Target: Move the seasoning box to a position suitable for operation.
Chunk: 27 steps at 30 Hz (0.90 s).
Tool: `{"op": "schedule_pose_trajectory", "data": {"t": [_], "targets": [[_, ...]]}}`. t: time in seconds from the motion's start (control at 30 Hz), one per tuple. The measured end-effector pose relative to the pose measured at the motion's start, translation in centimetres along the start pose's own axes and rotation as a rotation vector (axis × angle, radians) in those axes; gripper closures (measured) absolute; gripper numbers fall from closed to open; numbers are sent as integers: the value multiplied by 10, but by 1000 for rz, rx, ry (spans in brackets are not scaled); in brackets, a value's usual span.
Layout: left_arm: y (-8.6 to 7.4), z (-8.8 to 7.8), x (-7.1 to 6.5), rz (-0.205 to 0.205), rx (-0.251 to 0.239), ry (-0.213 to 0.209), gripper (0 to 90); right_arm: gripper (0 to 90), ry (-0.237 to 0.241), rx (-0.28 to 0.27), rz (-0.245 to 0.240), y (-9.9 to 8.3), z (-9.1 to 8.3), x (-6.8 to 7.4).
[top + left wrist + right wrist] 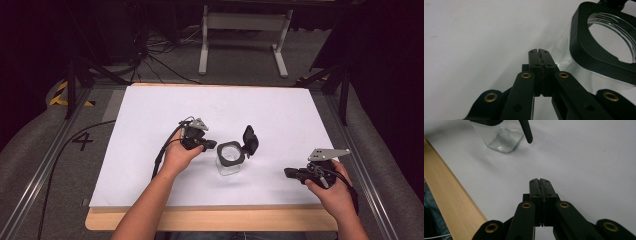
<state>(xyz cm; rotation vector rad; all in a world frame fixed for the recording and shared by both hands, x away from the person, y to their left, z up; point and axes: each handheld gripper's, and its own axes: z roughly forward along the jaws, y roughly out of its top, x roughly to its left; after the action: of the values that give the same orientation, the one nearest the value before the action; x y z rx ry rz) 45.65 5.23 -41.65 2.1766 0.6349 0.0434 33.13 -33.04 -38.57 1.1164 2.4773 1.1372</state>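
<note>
Item: clear jar [230, 165] with a black square collar [230, 152] and a hinged black lid [250, 140], flipped open and standing up at the collar's 2 o'clock. Location: middle of the white sheet [150, 110] on the bench [210, 218], slightly toward the person's edge. Contents: none could be made out through the glass.

Left gripper [209, 145]: jaws pressed together, nothing between them, tips just beside the collar at its 9 o'clock. In the left gripper view [539, 53] the tips lay low against the jar's wall, with the collar's opening [614, 37] at 2 o'clock; actual contact could not be confirmed.

Right gripper [289, 173]: jaws pressed together and empty, resting well apart from the jar at its 4 o'clock, pointed toward it [540, 182].

Handling note, as a judgement: the work appeared to be steadying the jar and dealing with its lid. The jar looked light and smooth-sided, so a sideways nudge from closed jaws could slide or tip it. The better course was probably to spread the left jaws and take the collar squarely, then bring the right gripper to the lid from above its hinge, folding it down rather than pushing it across.
</note>
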Motion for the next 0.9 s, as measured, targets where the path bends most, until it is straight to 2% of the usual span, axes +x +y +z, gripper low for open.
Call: {"op": "schedule_pose_trajectory", "data": {"t": [0.17,0.3,0.43,0.5,0.57,0.6,0.9], "targets": [[0,5,-3,29,15,-31,900,900,12,-19,-8,2,-1,3],[-1,4,-4,4,17,-44,900,900,19,-27,-5,4,-1,3],[-2,3,-7,24,39,-24,900,900,26,-31,0,5,0,3],[-2,2,-8,26,46,-30,900,900,25,-31,-11,6,1,3],[-1,-1,-9,24,83,-36,900,900,30,-32,-6,7,1,3],[-2,-1,-10,27,68,-34,900,900,31,-32,-6,8,1,3],[-6,-8,-22,58,139,-58,900,900,50,-49,-15,16,3,1]]}}
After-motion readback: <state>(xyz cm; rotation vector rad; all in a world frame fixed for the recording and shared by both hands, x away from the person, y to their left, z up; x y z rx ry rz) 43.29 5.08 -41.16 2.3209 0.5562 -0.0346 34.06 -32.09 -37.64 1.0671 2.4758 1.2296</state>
